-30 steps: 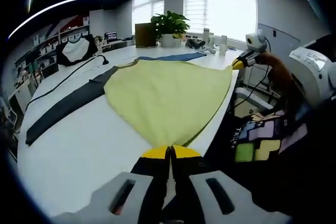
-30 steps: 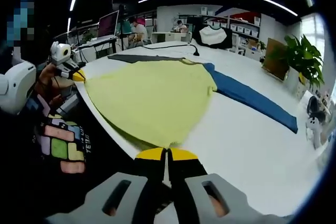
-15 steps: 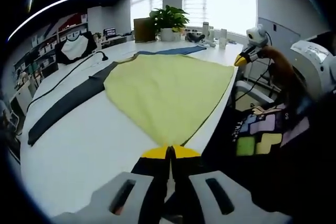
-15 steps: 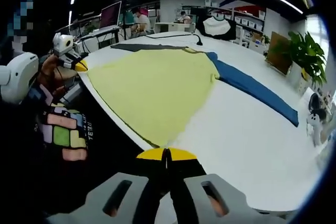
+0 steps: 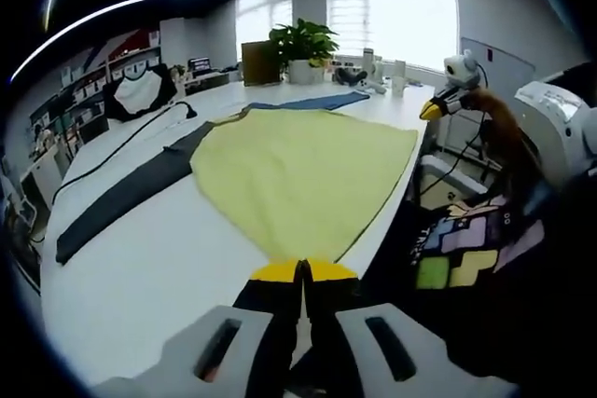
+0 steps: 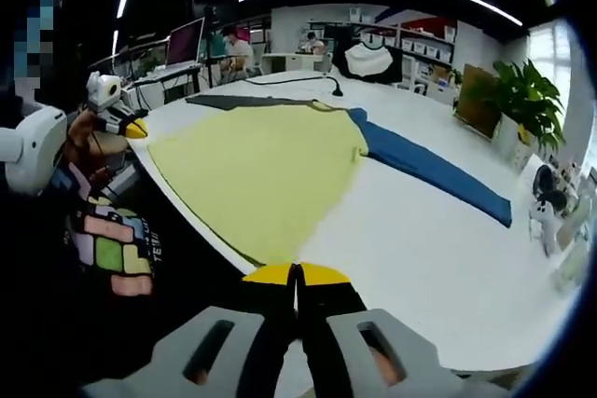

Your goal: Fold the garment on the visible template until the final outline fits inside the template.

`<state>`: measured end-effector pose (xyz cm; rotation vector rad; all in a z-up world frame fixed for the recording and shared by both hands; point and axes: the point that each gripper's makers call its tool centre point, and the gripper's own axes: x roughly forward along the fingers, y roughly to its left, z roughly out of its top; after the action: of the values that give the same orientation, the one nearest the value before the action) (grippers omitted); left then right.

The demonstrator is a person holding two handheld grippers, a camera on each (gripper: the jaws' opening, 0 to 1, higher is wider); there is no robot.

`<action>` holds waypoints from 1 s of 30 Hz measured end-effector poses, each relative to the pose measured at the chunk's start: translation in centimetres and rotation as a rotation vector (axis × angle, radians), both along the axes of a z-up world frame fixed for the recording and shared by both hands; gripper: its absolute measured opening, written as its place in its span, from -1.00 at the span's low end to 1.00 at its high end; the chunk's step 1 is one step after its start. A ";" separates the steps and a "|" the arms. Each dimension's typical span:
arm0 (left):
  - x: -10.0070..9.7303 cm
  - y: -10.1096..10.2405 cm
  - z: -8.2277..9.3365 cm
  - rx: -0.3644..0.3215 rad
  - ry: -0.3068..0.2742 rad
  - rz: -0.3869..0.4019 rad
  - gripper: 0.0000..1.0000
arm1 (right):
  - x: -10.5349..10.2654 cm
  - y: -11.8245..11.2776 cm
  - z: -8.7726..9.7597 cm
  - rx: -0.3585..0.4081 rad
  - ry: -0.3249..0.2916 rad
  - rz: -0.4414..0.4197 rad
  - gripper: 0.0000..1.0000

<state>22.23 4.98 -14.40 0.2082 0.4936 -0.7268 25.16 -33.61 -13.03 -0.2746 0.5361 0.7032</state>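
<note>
— Little has shifted since a second ago: we still hold both near corners of the yellow garment (image 5: pixel 300 174) taut along the near edge of the counter (image 5: pixel 159 258), and both views have only swayed slightly.

— Left gripper (image 5: pixel 303 272) fingers pressed together, pinching the hem; right gripper (image 6: pixel 296 275) the same on the other corner.

— To fold well, we should lift both corners evenly and carry them toward the far edge, keeping the cloth flat.

— What can't we read?

— Blue (image 6: pixel 438 171) and dark (image 5: pixel 121 198) sleeve-like strips lie beside it; whether they're attached is unclear. We cannot make out a template.
</note>
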 end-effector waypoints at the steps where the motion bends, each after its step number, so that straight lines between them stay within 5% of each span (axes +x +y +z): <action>1: 0.1 -0.1 0.3 -0.009 -0.012 0.001 -0.98 | 0.2 0.0 0.8 0.027 -0.018 -0.010 -1.00; 9: 1.4 -0.5 3.5 -0.042 -0.190 0.024 -0.98 | 1.8 -1.3 5.4 0.091 -0.185 -0.068 -1.00; 14: 2.0 -1.0 6.0 -0.124 -0.293 0.051 -0.96 | 2.7 -3.3 8.3 0.083 -0.280 -0.122 -0.96; 18: 2.1 -1.5 6.1 -0.143 -0.288 0.025 -0.95 | 3.5 -4.9 10.3 0.062 -0.331 -0.162 -0.89; 30: 3.3 -1.5 8.0 -0.199 -0.438 0.081 -0.87 | 8.6 -8.9 14.2 0.082 -0.438 -0.274 -0.64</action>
<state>25.57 3.48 -6.37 0.1532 0.0119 -0.6233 33.72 -42.53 1.19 -0.2622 0.1217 0.3803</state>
